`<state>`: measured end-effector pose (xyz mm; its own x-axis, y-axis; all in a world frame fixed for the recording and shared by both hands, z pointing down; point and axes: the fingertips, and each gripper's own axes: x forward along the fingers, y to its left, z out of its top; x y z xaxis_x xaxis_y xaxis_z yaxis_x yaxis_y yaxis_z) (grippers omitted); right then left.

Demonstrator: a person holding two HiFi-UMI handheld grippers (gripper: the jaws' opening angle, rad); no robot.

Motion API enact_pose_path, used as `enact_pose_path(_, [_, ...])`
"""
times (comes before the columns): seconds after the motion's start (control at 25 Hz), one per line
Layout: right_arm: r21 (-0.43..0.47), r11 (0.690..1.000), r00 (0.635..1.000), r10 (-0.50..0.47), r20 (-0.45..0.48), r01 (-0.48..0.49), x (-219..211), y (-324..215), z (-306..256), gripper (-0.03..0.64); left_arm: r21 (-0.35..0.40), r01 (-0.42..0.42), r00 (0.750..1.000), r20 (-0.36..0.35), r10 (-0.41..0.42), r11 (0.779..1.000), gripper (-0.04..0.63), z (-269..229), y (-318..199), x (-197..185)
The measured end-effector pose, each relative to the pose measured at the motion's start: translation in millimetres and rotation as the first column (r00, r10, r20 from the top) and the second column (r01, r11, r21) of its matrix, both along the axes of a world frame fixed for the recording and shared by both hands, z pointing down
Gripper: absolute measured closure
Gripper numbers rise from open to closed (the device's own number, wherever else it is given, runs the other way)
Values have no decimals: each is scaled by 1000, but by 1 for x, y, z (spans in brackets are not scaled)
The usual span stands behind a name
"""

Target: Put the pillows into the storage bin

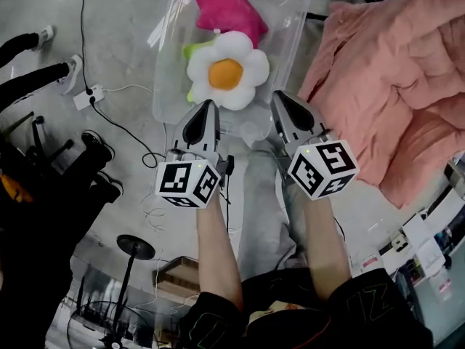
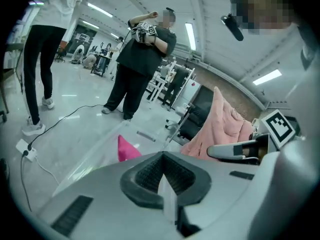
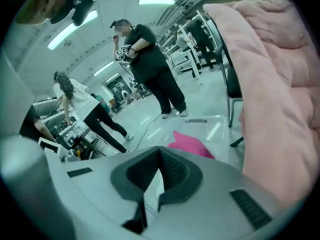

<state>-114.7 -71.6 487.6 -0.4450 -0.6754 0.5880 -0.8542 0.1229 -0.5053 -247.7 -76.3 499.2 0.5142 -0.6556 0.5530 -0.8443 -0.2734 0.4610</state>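
Fingers (image 1: 197, 127) of the left gripper (image 1: 208, 105) and right gripper (image 1: 280, 97) are pinched together, empty, beside the clear plastic storage bin (image 1: 170, 38) already holding the white flower-shaped pillow (image 1: 227, 70) and magenta plush pillow (image 1: 229, 9); task looks finished.

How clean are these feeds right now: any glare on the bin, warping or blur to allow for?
Head view: glare streaks the walls of the clear storage bin, yet the flower pillow and pink pillow read sharply. Left gripper view: strong fisheye bending, black corners. Right gripper view: same warping; the pink blanket looms soft at right.
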Motion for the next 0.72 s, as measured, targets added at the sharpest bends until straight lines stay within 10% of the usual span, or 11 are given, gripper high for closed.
enact_pose_path(0.72, [128,966,955,243,-170,-223,201,72,-121,614,210,-321,947,53,317,923,600,-128,29,193])
